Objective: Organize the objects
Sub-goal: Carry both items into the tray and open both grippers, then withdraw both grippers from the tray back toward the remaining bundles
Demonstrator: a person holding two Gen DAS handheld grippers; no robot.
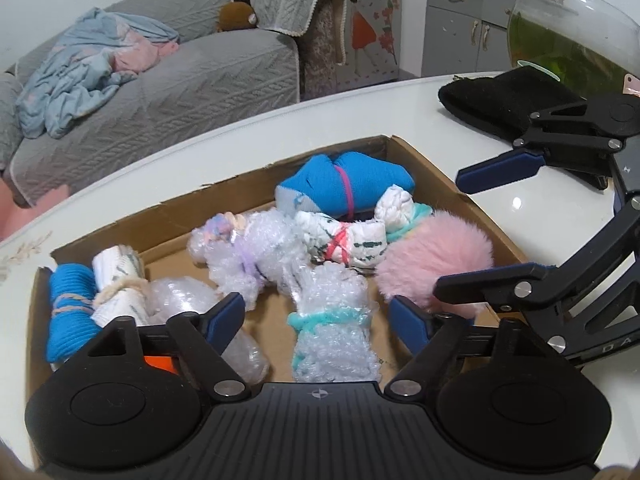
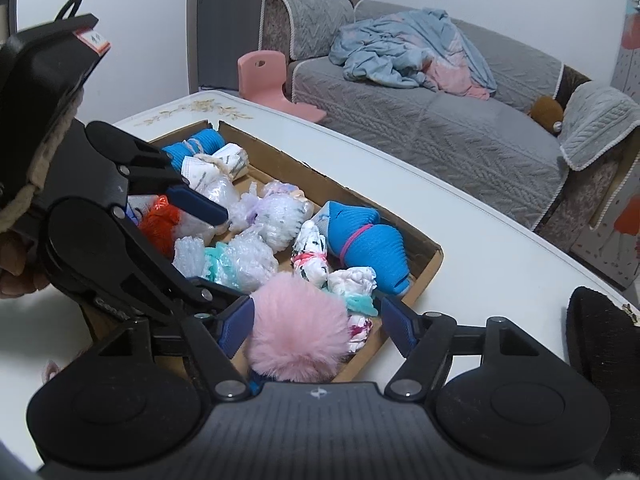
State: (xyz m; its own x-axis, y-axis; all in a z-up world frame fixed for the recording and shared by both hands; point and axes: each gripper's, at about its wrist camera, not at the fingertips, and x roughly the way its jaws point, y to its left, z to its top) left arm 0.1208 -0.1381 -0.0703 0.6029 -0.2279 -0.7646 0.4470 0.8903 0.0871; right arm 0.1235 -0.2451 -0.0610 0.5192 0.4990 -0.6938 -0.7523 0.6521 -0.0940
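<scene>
Left wrist view: left gripper [image 1: 318, 314] poised over a shallow brown cardboard tray [image 1: 168, 208] on a glossy white table [image 1: 340, 120], blue-padded jaws spread wide and pressing on nothing. Directly between and below them, a bubble-wrap bundle tied with teal yarn [image 1: 334, 320], lying in the tray and clear of both pads. Around it in the tray: a blue ribbed sock roll bound with beige string [image 1: 70, 312] at the near left corner, a white printed cloth roll tied with cream cord [image 1: 118, 284] beside it, a bubble-wrap bundle tied with lilac yarn [image 1: 248, 252] mid-tray, a white patterned roll crossed with red bands [image 1: 342, 242], a blue sock bundle cinched by a pink band [image 1: 344, 184] at the far wall, and a fluffy pink pompom [image 1: 436, 258] at the right wall. Off right, right gripper [image 1: 444, 232], jaws apart, one finger above the table, the other near the pompom. Beyond, a black fuzzy cloth [image 1: 500, 100], a glass fishbowl of greenish water [image 1: 568, 40] and a grey sofa [image 1: 180, 80].

Right wrist view: right gripper's jaws parted on either side of the pink pompom, pads not squeezing it; pompom resting at the tray's near end. At left, left gripper over the tray, jaws apart, an orange-red mesh bundle [image 2: 160, 226] behind it.
</scene>
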